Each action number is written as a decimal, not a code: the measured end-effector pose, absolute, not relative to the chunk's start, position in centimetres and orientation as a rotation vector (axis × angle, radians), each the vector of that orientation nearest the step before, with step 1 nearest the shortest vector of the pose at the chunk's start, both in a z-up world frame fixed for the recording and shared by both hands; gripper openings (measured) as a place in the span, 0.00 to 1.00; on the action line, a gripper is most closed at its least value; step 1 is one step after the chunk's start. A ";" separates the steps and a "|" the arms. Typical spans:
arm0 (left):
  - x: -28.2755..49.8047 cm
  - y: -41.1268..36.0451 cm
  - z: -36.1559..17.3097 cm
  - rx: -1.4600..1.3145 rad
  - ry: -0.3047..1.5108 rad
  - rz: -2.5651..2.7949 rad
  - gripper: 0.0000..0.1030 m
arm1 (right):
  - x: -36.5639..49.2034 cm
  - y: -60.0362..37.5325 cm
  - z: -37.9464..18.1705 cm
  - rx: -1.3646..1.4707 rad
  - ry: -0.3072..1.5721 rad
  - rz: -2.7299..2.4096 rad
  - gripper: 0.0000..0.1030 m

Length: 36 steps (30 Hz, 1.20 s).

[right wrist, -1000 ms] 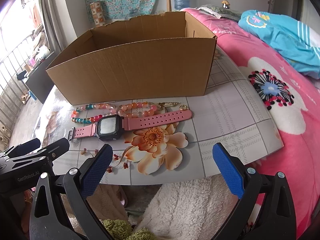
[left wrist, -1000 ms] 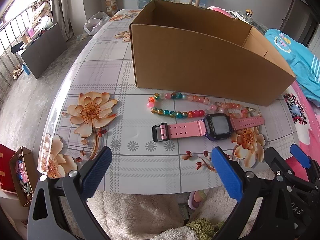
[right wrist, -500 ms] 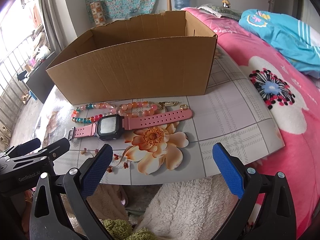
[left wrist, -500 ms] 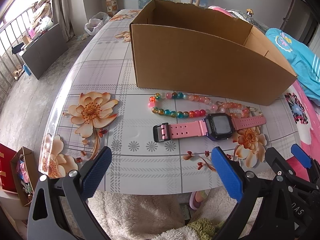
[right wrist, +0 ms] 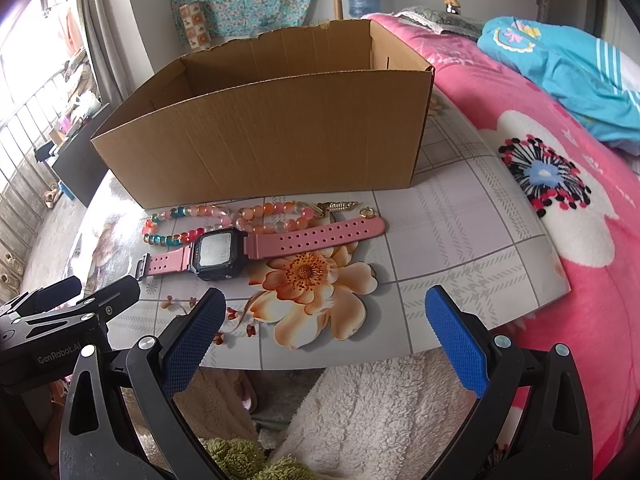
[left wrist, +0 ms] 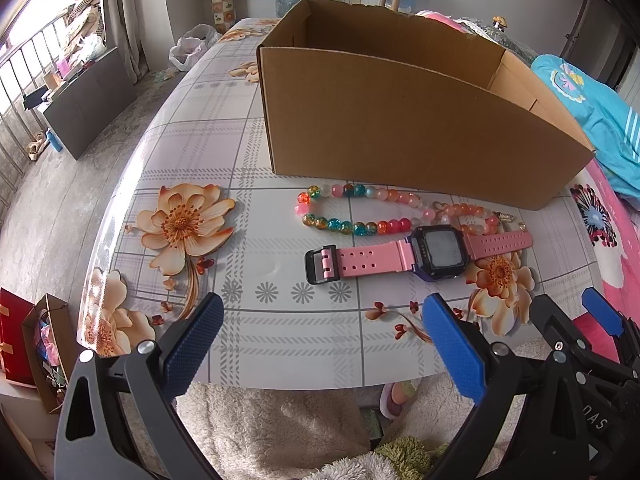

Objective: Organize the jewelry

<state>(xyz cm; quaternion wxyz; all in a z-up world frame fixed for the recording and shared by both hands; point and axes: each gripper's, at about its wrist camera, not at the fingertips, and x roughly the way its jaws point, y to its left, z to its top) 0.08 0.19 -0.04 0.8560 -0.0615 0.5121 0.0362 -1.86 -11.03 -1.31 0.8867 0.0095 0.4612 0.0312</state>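
While both tools hang just off the near edge of the table [left wrist: 192, 152], nothing on it is being touched; the left gripper [left wrist: 320, 338] has its blue pads [left wrist: 192, 344] spread wide with only tablecloth between them, and the right gripper [right wrist: 326, 330] is spread just as wide, likewise holding nothing.

Taking the cardboard box [left wrist: 400, 128] as the marker: it stands open-topped toward the far side of the table, and the jewelry lies in a line along the foot of its near wall. Closest to that wall is the multicoloured bead bracelet [left wrist: 344, 210], a flattened loop of teal, orange, red and pale beads; just beside it, toward the box's right end, lies a pink bead bracelet [left wrist: 464, 212] with a small gold charm [right wrist: 340, 206] at its end; whether the two loops touch I cannot tell. A step nearer than the beads, parallel to the same wall, the pink watch [left wrist: 434, 248] lies flat and unbuckled, face up, its strap stretched straight, the dark buckle end toward the box's left end; its case sits against the beads.

To the right of the box a pink blanket [right wrist: 560, 200] spreads out, with a blue garment [right wrist: 560, 60] lying on it; below the table's near edge a cream fleecy rug [left wrist: 260, 432] shows.
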 end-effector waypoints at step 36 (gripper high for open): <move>0.1 0.2 -0.1 -0.126 1.077 0.079 0.95 | -1.9 -10.8 -1.6 0.016 0.967 0.072 0.93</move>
